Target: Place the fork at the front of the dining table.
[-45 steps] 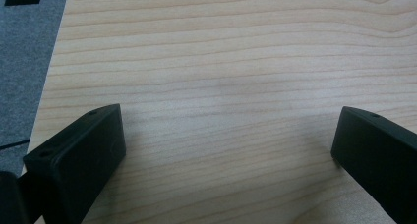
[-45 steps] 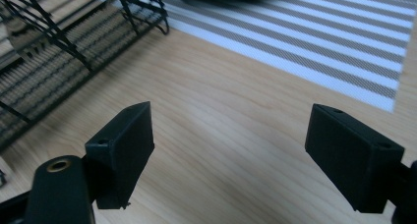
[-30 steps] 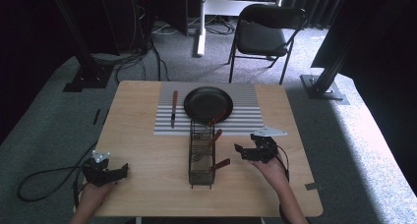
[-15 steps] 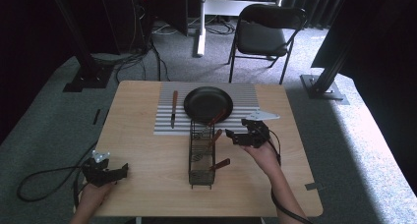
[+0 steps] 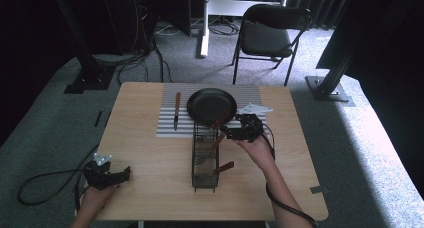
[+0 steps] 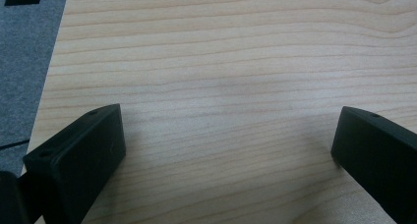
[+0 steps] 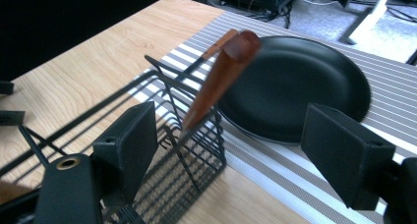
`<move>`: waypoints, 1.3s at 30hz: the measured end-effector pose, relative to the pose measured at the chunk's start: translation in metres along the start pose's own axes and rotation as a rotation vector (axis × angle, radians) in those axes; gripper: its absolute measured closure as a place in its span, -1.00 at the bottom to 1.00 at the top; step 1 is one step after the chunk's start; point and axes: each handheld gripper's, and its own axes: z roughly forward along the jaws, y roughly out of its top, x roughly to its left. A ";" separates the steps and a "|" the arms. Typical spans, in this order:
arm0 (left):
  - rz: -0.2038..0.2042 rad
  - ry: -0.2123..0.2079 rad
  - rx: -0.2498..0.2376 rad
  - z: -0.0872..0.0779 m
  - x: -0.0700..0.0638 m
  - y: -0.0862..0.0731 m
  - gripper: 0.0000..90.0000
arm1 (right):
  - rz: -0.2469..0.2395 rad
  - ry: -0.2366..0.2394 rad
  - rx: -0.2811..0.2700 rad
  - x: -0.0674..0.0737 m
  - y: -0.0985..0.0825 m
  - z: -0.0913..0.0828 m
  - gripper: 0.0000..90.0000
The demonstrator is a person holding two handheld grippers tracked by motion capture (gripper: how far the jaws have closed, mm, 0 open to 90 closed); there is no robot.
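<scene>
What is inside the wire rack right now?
Two wooden-handled utensils stand in the wire rack: one at its far end, one near its front. Their lower ends are hidden by the wires.

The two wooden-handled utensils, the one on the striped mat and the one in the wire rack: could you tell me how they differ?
The knife on the mat lies flat, left of the black plate; the utensil in the wire rack leans upward, handle in the air. The first lies apart from both grippers; the second stands between the open jaws of the right gripper. Both have brown wooden handles.

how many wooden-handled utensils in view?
3: one lying on the striped mat left of the pan, two standing in the wire rack, at its far and near ends. Others may be hidden.
</scene>
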 end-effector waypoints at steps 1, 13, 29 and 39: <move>0.000 0.000 0.000 0.000 0.000 0.000 -1.00 | 0.002 0.004 0.001 0.000 0.001 0.002 -0.51; 0.000 0.000 0.000 0.000 0.000 0.000 -1.00 | 0.100 0.017 0.013 -0.008 0.000 0.020 -0.17; 0.000 0.000 0.000 0.000 0.000 0.000 -1.00 | 0.122 0.093 0.029 -0.006 0.000 0.034 0.62; -0.001 0.000 0.000 0.000 0.000 0.000 -1.00 | 0.127 0.149 -0.001 -0.005 -0.001 0.030 0.73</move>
